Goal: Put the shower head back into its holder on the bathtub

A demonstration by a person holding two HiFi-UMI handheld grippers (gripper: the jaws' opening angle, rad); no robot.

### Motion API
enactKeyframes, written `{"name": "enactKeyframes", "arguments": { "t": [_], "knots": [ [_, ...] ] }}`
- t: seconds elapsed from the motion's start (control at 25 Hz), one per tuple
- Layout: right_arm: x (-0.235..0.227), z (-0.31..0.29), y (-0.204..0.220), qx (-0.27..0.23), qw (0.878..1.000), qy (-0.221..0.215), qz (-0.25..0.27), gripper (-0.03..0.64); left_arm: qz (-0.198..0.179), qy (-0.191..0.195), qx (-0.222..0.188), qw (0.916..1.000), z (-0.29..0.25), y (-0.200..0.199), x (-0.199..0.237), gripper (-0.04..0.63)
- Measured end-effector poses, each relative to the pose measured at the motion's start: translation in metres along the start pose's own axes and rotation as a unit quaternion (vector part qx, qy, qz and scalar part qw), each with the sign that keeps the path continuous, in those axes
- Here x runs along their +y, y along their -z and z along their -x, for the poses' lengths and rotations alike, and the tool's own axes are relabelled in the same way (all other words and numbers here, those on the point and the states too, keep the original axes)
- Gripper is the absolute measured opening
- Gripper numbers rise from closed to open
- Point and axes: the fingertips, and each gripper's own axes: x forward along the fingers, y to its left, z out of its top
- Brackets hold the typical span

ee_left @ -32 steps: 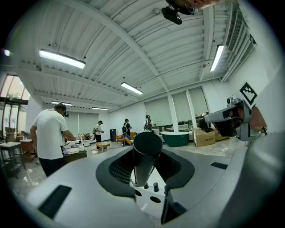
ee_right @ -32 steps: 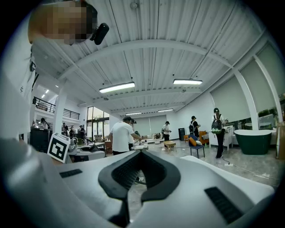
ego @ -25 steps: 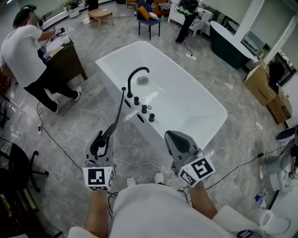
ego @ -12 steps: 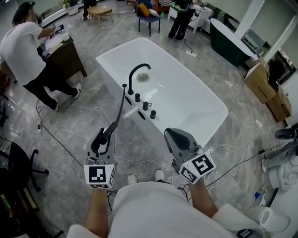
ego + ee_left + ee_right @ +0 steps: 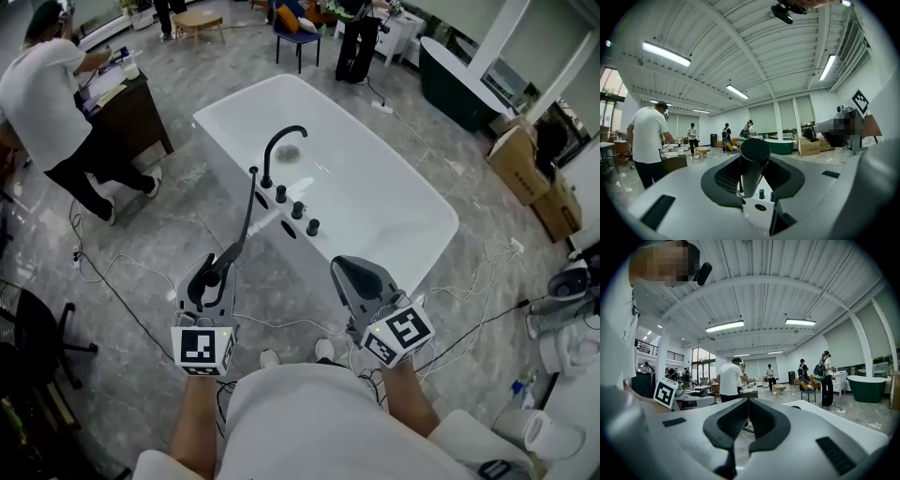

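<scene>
My left gripper [image 5: 208,279] is shut on the thick end of the black shower head [image 5: 240,234]. Its thin wand slants up to the near rim of the white bathtub [image 5: 394,211]. On that rim stand a curved black faucet [image 5: 277,150] and three black knobs [image 5: 296,211], with a dark opening beside them. In the left gripper view the shower head [image 5: 754,150] fills the gap of the left gripper [image 5: 751,165], and the knobs [image 5: 761,193] show beyond it. My right gripper [image 5: 352,272] hangs shut and empty to the right, short of the tub. The right gripper [image 5: 746,411] has nothing between its pads.
A person in a white shirt [image 5: 52,94] bends over a desk at the far left. Cables [image 5: 122,291] trail over the grey floor on both sides. A black office chair [image 5: 37,337] stands at the left, cardboard boxes [image 5: 534,178] at the right, a dark tub [image 5: 459,75] behind.
Both grippers have edged forward toward the tub, the shower head still held in the left one. People at the back of the room have walked a little.
</scene>
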Motion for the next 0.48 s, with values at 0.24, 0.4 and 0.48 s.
{"name": "enactKeyframes", "arguments": {
  "t": [0.24, 0.4, 0.48],
  "knots": [
    [0.021, -0.008, 0.004, 0.004, 1.0, 0.009, 0.003, 0.019, 0.002, 0.022, 0.001, 0.9997, 0.008, 0.007, 0.012, 0.141],
    [0.03, -0.012, 0.008, 0.011, 1.0, 0.015, -0.002, 0.018, 0.007, 0.033, 0.002, 0.9994, 0.013, 0.011, 0.017, 0.141],
    [0.034, -0.015, 0.01, 0.013, 1.0, 0.018, -0.003, 0.018, 0.009, 0.036, 0.003, 0.9993, 0.013, 0.014, 0.021, 0.141]
  ]
}}
